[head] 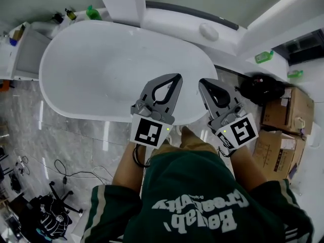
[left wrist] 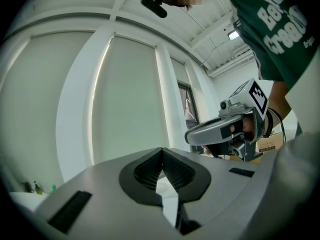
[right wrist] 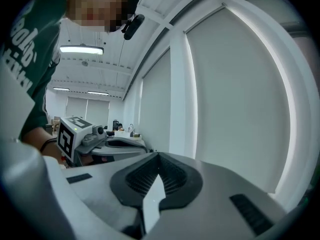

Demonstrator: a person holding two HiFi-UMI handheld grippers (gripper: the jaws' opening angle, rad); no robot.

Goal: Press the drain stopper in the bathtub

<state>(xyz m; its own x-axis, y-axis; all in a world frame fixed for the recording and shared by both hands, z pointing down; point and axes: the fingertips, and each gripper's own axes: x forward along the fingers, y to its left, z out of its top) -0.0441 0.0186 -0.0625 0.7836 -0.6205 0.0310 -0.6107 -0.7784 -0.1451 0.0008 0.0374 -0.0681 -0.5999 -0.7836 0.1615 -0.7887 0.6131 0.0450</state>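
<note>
In the head view, the white oval bathtub lies ahead of and below the person, its basin bare. The drain stopper cannot be picked out anywhere on the pale floor of the tub; it may lie at the near end, behind the tools, but that is only a guess. The left tool and the right tool hang side by side over the near rim, a little apart, both pointing out across the tub, and neither touches the tub. A green bottle stands at the far end of the tub, and cardboard boxes sit on the floor to the right. In the left gripper view, the left tool's jaws are pressed together at their tips with nothing between them. Beyond them are only blinds and wall, with the right tool to the right, so this tool points roughly level and not down into the basin. In the right gripper view, the right tool's jaws are likewise pressed together and empty, facing pale blinds, with the left tool beside them. As a judgement, the task has barely begun. Either tool has yet to find the stopper, tip down into the tub and press it.
</note>
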